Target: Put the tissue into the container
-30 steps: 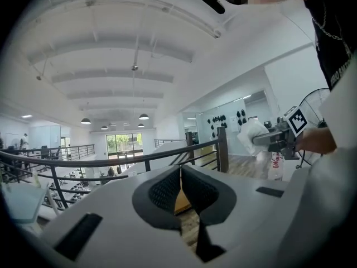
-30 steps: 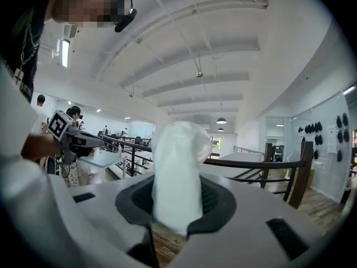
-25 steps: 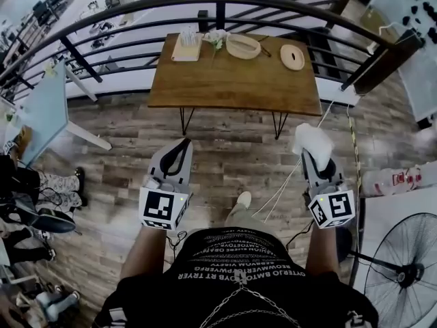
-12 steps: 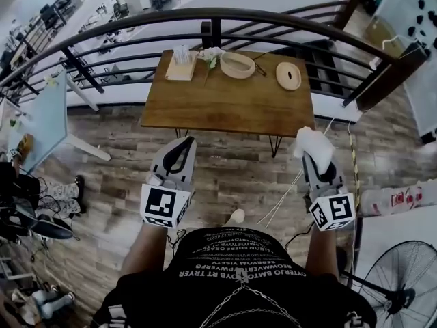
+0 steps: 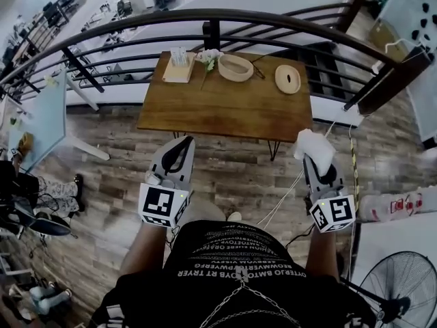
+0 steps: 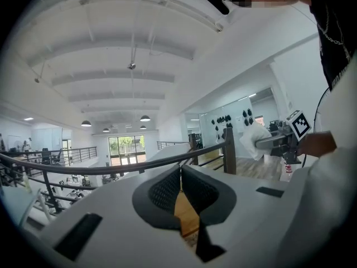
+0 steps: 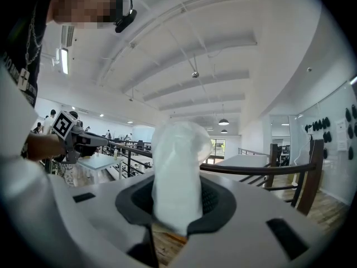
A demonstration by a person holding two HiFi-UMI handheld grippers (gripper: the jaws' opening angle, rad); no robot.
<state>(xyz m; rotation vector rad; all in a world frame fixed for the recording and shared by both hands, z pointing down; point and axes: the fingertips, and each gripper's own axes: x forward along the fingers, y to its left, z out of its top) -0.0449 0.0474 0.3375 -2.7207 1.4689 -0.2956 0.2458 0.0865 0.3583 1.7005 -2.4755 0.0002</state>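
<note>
My right gripper [image 5: 318,162] is clamped on the tissue [image 5: 313,144], which stands upright, well short of the table [image 5: 225,108]. My left gripper [image 5: 179,150] is closed and empty. Risk: the soft tissue slips from a light grip, or catches the rim of the container [image 5: 235,66] and hangs outside

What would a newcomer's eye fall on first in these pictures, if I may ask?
Probably the white tissue standing up from the right gripper, whose jaws are clamped on it, while the left gripper beside it is shut and empty. Next comes the wooden table ahead by the curved dark railing, with a shallow round container and an oval wooden piece along its far edge.
</note>
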